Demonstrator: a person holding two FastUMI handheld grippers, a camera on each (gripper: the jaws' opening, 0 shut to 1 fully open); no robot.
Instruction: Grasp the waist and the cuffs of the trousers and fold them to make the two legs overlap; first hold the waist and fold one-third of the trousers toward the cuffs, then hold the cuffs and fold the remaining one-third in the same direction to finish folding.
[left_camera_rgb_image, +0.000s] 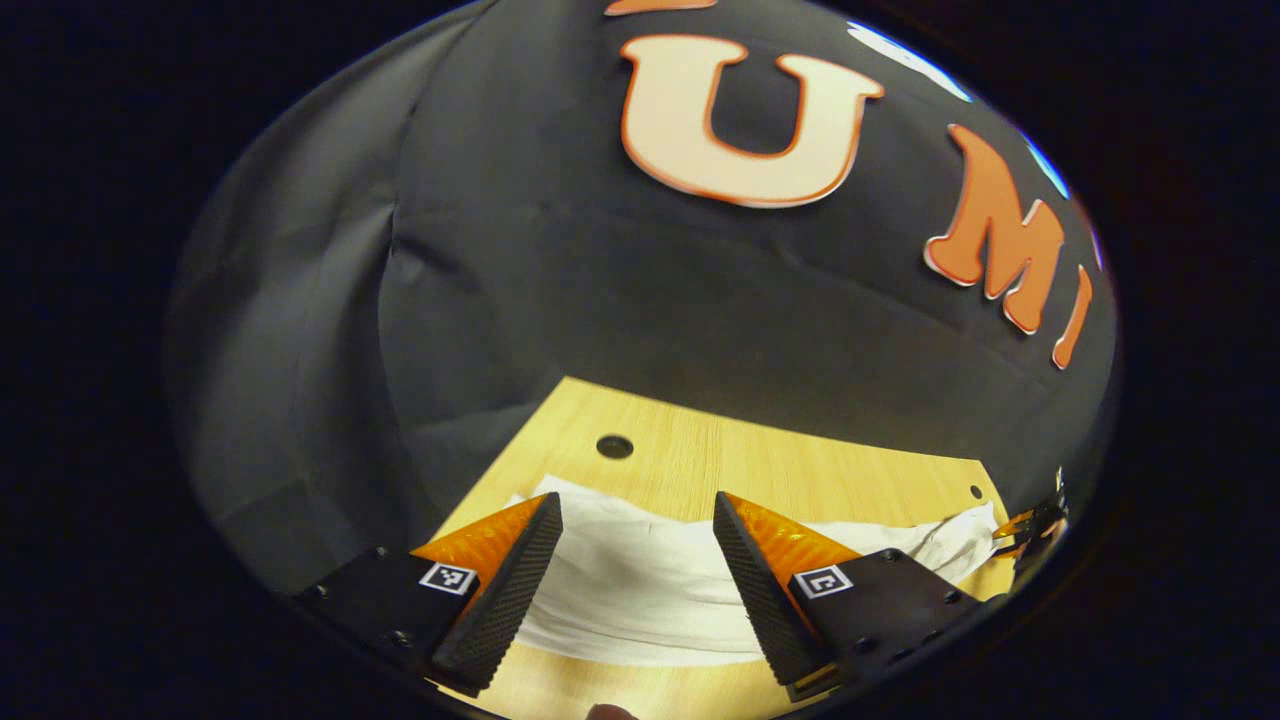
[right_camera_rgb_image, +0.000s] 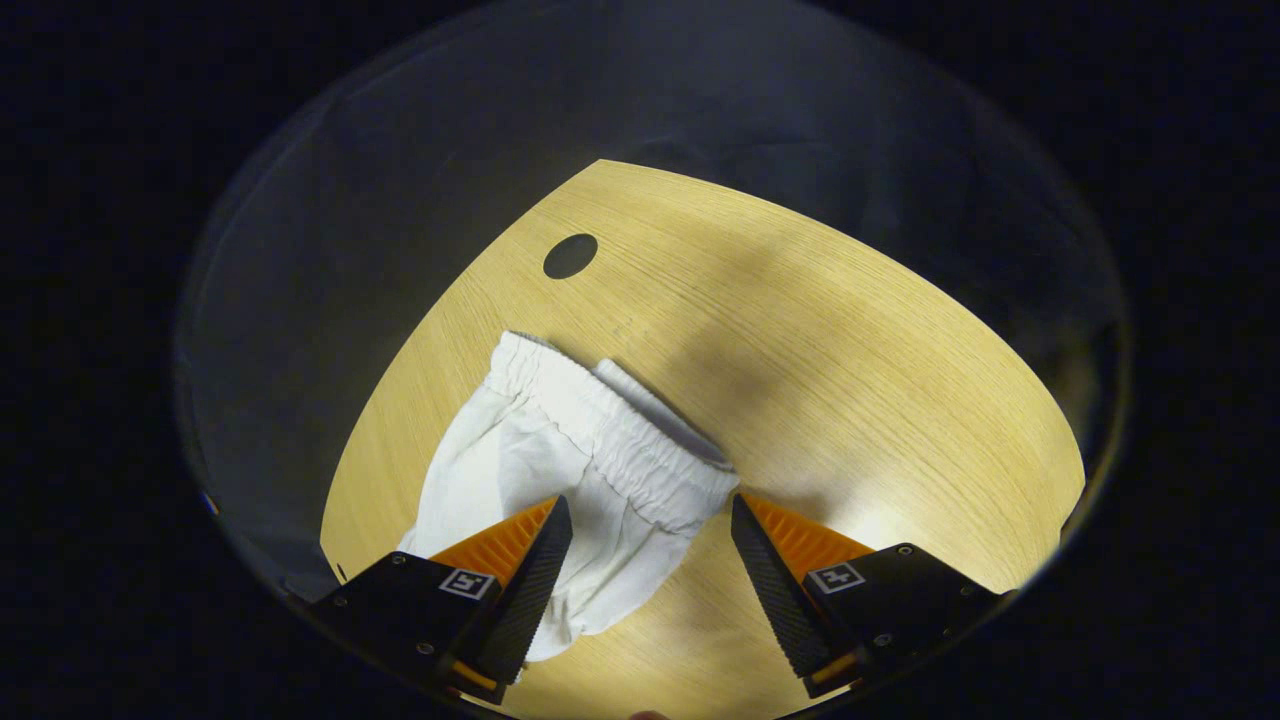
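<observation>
While the left tongs (left_camera_rgb_image: 637, 520) hang wide apart and empty in the left gripper view, the white trousers (left_camera_rgb_image: 640, 585) lie flat on the wooden counter (left_camera_rgb_image: 760, 460) just ahead and below, their long axis running crosswise to the fingers. In the right gripper view, the right tongs (right_camera_rgb_image: 650, 520) also gape, gripping nothing; the elastic waist (right_camera_rgb_image: 610, 430) lies just ahead, slanting between the fingers, so I judge this pair nearer the waist
</observation>
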